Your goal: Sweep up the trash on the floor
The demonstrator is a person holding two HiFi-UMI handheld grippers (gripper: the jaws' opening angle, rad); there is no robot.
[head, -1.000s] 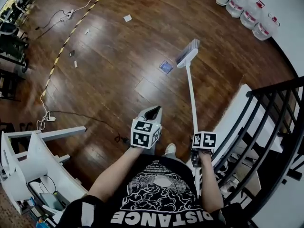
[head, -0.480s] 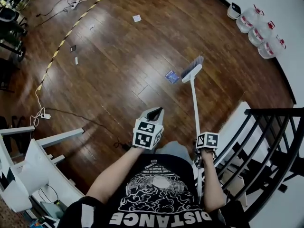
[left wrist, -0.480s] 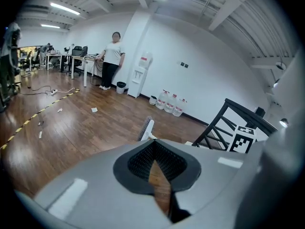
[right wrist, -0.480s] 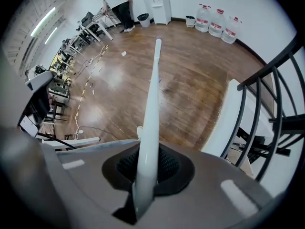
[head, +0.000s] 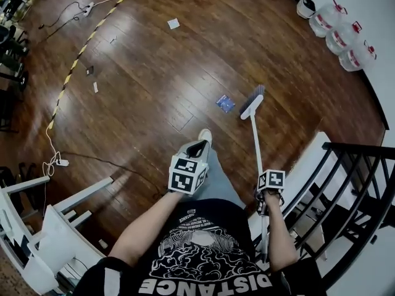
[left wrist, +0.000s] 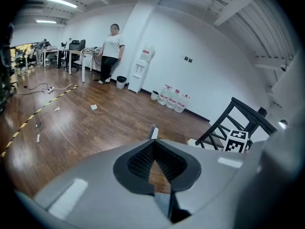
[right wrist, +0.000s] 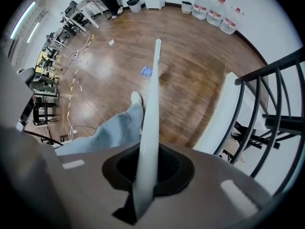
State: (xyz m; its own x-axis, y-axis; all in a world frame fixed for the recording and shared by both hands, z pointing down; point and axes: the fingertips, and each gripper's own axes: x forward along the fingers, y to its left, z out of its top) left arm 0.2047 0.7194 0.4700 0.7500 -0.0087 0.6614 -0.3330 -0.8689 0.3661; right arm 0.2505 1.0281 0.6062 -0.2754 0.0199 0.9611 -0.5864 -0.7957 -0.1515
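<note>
My right gripper (head: pixel 270 194) is shut on the white handle of a broom (head: pixel 255 134). The broom's bristle head (head: pixel 252 102) is on the wooden floor just right of a small blue wrapper (head: pixel 225 103). In the right gripper view the handle (right wrist: pixel 151 113) runs up between the jaws towards the blue wrapper (right wrist: pixel 146 71). My left gripper (head: pixel 196 148) is held at waist height, its tips together with nothing in them. A white scrap of paper (head: pixel 173 23) lies far off, and small bits (head: pixel 95 86) lie at the left.
My leg and shoe (head: pixel 205 135) are stepped forward under the left gripper. A black stair railing (head: pixel 364 184) stands at the right, water bottles (head: pixel 342 39) at the far right wall. A taped cable (head: pixel 74 66) and a white shelf (head: pixel 55 227) are at the left. A person (left wrist: pixel 110 51) stands at the far wall.
The broom head has dropped back from beyond the blue wrapper to beside it. My foot has stepped forward. Both grippers kept their hold and height.
</note>
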